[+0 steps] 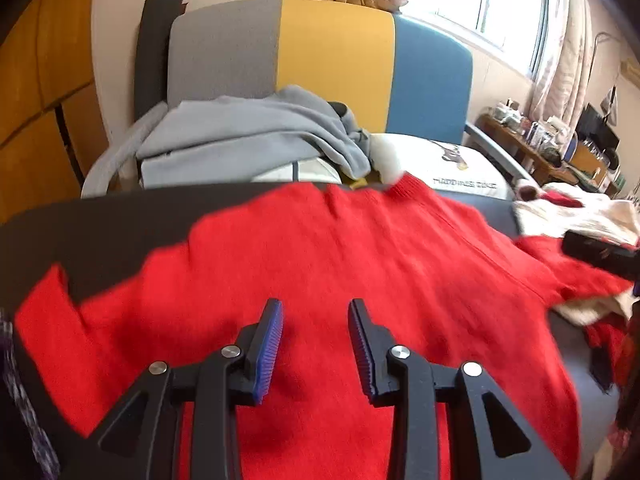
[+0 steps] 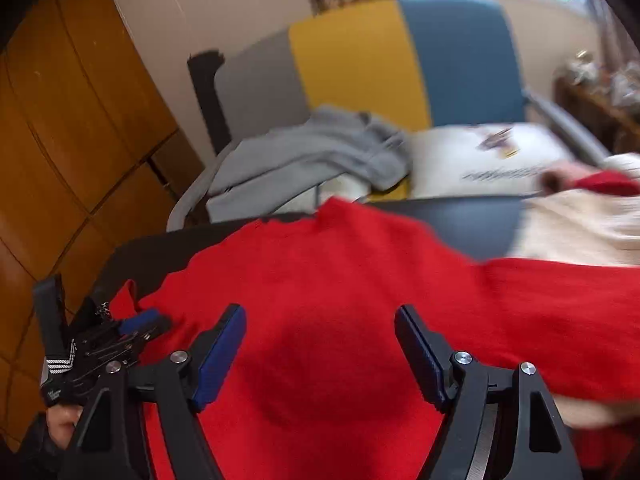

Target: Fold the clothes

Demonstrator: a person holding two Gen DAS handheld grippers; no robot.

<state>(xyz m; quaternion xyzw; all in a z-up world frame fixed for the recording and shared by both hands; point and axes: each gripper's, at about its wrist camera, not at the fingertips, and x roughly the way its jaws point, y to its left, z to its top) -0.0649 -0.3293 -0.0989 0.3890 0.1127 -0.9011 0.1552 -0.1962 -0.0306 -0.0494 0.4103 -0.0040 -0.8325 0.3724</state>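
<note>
A red knitted sweater (image 1: 320, 248) lies spread over a dark table (image 1: 100, 224), one sleeve reaching right. My left gripper (image 1: 316, 308) hovers just above its lower middle, open, with nothing between the blue pads. In the right wrist view the same red sweater (image 2: 340, 280) fills the lower frame. My right gripper (image 2: 320, 316) stands open wide above it, empty. The left gripper (image 2: 140, 322) shows at the lower left of that view, held by a hand (image 2: 60, 416). Part of the right gripper (image 1: 600, 254) juts in at the right edge of the left wrist view.
A grey hoodie (image 1: 248, 132) is heaped on a white printed cushion (image 1: 452, 168) behind the table, before a grey, yellow and blue headboard (image 1: 336, 52). Cream and red garments (image 1: 580, 216) lie at the table's right. A wooden wardrobe (image 2: 60, 140) stands left, a cluttered desk (image 1: 560, 148) far right.
</note>
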